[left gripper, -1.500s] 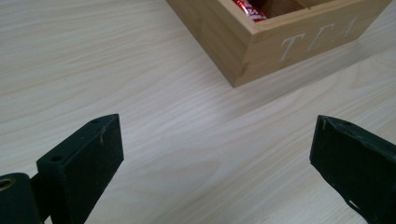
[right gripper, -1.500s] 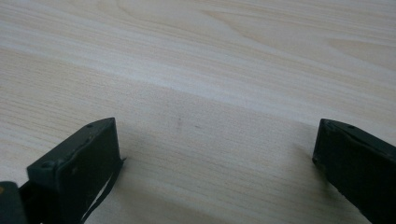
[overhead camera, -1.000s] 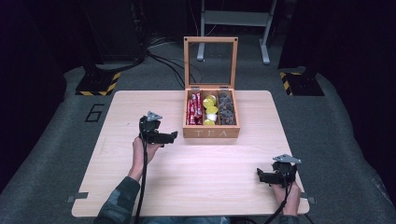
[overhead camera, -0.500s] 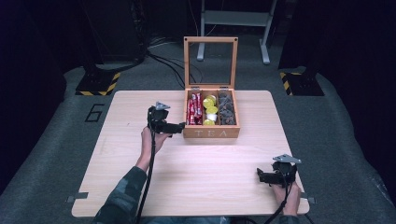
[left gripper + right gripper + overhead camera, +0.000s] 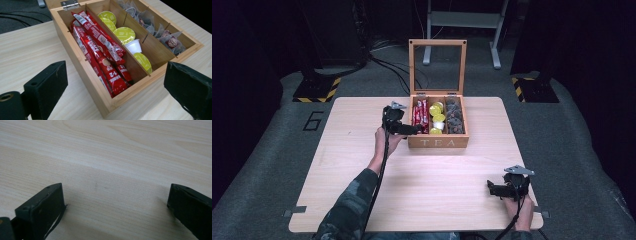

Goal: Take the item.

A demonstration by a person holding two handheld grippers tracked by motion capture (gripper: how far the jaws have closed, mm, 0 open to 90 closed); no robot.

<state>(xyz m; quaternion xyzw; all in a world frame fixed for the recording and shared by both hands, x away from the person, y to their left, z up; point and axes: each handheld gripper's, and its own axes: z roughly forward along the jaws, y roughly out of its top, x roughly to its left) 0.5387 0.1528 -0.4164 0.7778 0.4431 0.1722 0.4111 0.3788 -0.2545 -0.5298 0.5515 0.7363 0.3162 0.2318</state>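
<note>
Left tool [image 5: 416, 130] now nearer the tea box [image 5: 438, 142].

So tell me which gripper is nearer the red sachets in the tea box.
Left. The left gripper is open at the box's left front corner, beside the red sachets. The right gripper sits open at the table's near right corner, well away.

Pale wood-grain tabletop [image 5: 362, 165], and on it a honey-brown box [image 5: 82, 72] with "TEA" lettered on its front. Inside — glossy red sachets [image 5: 100, 52] with white print, lime-yellow capsule lids [image 5: 124, 32] beside one white cup [image 5: 133, 45], grey see-through tea bags [image 5: 160, 32] with dark red labels. Both claws — left claw [image 5: 116, 82], right claw [image 5: 116, 202] — matte black. Camouflage-green sleeve [image 5: 349, 207].
</note>
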